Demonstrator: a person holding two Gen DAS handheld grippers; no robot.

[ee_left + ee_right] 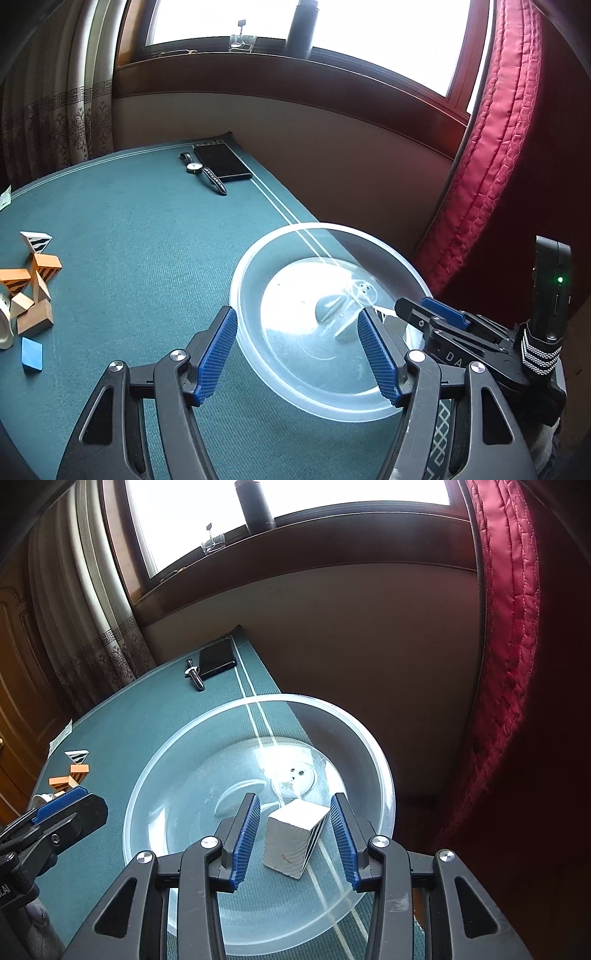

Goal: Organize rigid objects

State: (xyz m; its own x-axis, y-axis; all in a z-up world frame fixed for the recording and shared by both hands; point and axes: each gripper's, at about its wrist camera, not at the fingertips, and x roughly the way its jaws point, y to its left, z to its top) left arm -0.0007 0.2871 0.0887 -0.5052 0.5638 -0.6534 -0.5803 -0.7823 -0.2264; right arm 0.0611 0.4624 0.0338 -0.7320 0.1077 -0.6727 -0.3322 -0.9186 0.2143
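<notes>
A clear plastic bowl [266,354] [177,775] stands on the green table near its right edge. A white wooden block with a striped side [291,838] lies in the bowl, between the open pads of my right gripper [295,838] and apart from both. My left gripper [297,354] is open and empty over the bowl's near left rim. A pile of wooden blocks [33,288] [72,775], orange, striped and plain, sits at the table's left with a blue tile [32,353] beside it.
A wristwatch [203,171] and a black phone [221,160] lie at the table's far edge. A red quilted cushion [495,155] stands to the right. The right gripper's body [480,332] shows beside the bowl. A flask [303,27] and a glass stand on the windowsill.
</notes>
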